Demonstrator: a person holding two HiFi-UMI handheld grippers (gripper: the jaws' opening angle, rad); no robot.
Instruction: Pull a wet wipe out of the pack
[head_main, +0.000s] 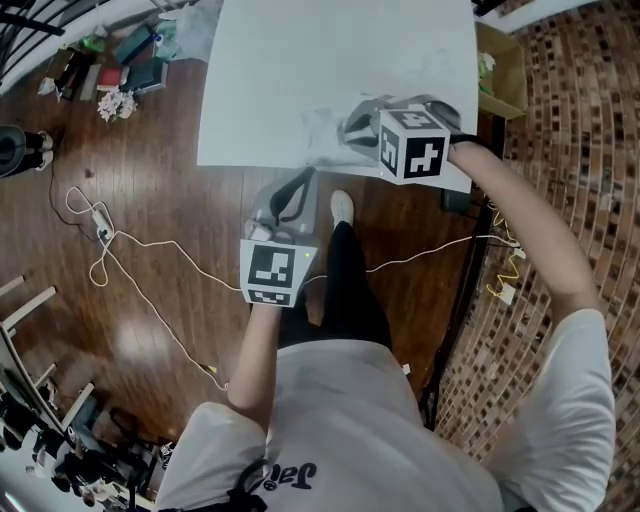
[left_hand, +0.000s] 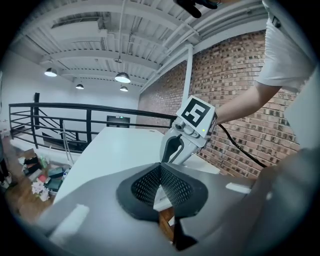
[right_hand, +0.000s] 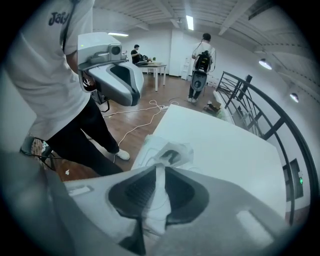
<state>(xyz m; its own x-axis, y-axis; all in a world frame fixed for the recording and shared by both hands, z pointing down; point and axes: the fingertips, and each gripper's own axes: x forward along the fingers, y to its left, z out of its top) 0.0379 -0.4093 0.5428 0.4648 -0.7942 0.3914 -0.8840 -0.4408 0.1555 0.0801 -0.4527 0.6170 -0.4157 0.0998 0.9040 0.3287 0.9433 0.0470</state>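
A soft white wet-wipe pack (head_main: 325, 130) lies at the near edge of the white table (head_main: 300, 50). My right gripper (head_main: 350, 125) reaches down onto it from the right. In the right gripper view, a white wipe (right_hand: 159, 192) runs from the pack's dark opening (right_hand: 170, 156) up between the pads, and the right gripper (right_hand: 159, 171) is shut on it. My left gripper (head_main: 298, 182) hangs over the floor just short of the table edge, apart from the pack. In its own view, the left gripper (left_hand: 160, 172) has its pads touching at the tips with nothing between them.
White cables and a power strip (head_main: 100, 235) trail over the wooden floor at the left. Books and clutter (head_main: 120, 60) lie at the far left, and a cardboard box (head_main: 500, 70) stands by the brick wall (head_main: 575, 130). A black railing (right_hand: 260, 105) runs past the table's far side.
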